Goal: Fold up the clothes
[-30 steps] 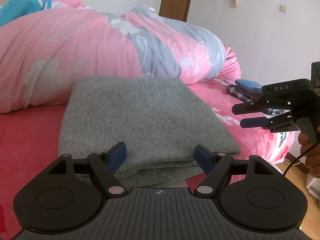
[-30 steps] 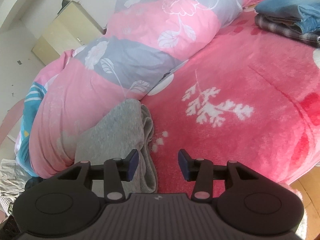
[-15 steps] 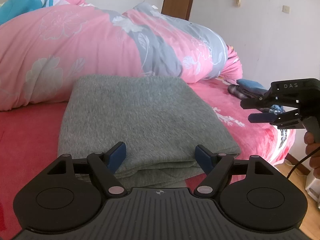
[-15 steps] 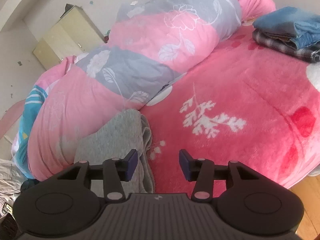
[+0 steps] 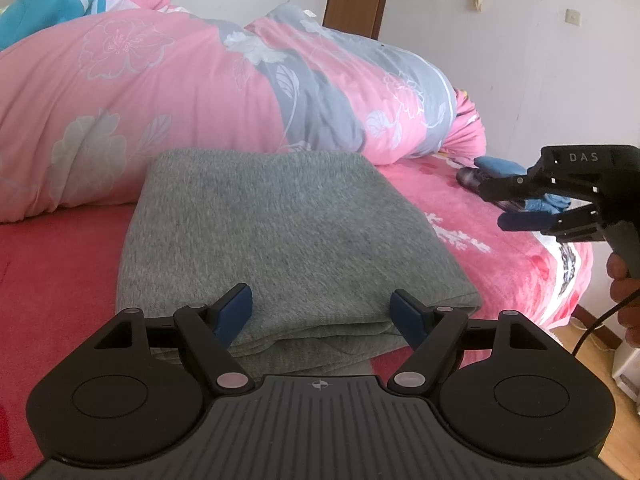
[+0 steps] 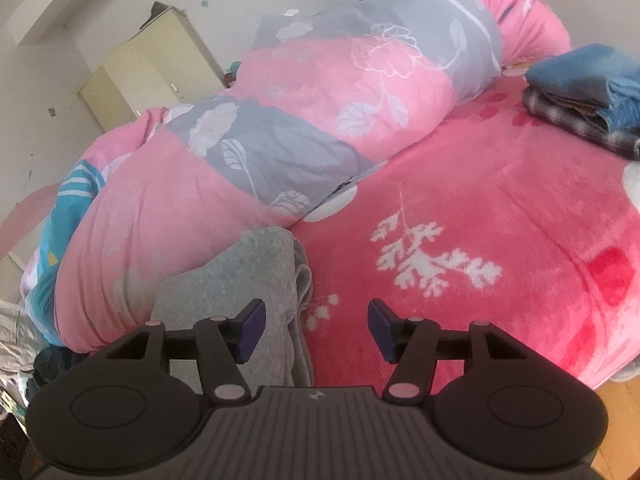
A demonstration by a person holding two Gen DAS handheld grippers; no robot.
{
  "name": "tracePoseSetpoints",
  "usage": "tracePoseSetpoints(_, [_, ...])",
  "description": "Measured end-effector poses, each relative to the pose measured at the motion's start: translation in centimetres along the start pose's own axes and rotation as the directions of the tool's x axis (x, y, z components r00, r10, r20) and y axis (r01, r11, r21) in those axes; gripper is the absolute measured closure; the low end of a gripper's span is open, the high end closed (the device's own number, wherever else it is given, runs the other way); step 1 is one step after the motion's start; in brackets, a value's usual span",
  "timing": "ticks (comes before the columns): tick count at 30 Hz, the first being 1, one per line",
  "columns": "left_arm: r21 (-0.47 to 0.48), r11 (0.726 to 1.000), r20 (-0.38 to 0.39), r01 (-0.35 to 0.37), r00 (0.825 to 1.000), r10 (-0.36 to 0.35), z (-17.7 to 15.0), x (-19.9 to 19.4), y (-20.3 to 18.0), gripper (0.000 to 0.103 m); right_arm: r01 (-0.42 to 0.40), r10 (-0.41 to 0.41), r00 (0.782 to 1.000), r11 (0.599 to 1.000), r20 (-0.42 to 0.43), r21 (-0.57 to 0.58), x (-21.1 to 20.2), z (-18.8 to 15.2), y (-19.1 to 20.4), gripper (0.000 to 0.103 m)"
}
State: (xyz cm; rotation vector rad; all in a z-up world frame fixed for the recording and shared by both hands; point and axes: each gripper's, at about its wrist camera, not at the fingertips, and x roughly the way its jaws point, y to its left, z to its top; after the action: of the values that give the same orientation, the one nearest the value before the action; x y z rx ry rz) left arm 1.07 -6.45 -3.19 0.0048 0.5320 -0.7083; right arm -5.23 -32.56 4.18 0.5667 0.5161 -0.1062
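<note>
A grey knitted garment point(image 5: 280, 236) lies folded into a thick rectangle on the pink bed point(image 5: 60, 264). My left gripper point(image 5: 322, 310) is open and hovers just over the garment's near edge, its blue pads apart and holding nothing. In the right wrist view the same garment point(image 6: 248, 288) shows at the lower left. My right gripper point(image 6: 314, 330) hangs above the garment's right edge and the bedspread, its jaws opening with nothing between them. From the left wrist view the right gripper point(image 5: 496, 206) appears at the far right, held in a hand point(image 5: 620, 280).
A long rolled pink and grey floral quilt point(image 5: 200, 92) lies behind the garment. Folded blue and checked clothes point(image 6: 588, 96) are stacked at the bed's far right. A cream cabinet point(image 6: 148, 76) stands by the wall. Wooden floor point(image 5: 592, 336) shows past the bed's right edge.
The right gripper's jaws have spread wider. In the left wrist view it has drifted right and up, away from the garment. The left gripper has stayed put.
</note>
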Motion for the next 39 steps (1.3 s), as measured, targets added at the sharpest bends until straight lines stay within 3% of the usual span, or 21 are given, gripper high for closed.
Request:
tracePoseSetpoints(15, [0.006,1.0,-0.001,-0.001,1.0,0.001,-0.1,0.0,0.0,0.026,-0.03,0.029,1.0,0.999,-0.008,-0.028,1.9,0.9,0.0,0.043])
tracePoseSetpoints(23, [0.02,1.0,-0.003,-0.001,1.0,0.001,-0.2,0.0,-0.1,0.025,-0.099,0.1,0.994,0.995,-0.037,0.008,4.3,1.9,-0.7,0.042])
tracePoseSetpoints(29, [0.017,1.0,-0.006,0.001,1.0,-0.001,-0.2,-0.1,-0.1,0.025,-0.199,0.212,0.967,0.975,-0.138,0.103,8.6,2.9,-1.2,0.04])
tracePoseSetpoints(36, [0.041,0.999,-0.02,-0.012,1.0,0.012,0.0,0.1,-0.3,0.025,-0.244,0.269,0.943,0.959,-0.194,0.142,13.2,3.2,-1.3,0.04])
tracePoseSetpoints(39, [0.045,0.999,-0.023,-0.018,1.0,0.019,0.1,0.2,-0.5,0.025,-0.262,0.287,0.934,0.955,-0.214,0.14,14.7,3.1,-1.2,0.047])
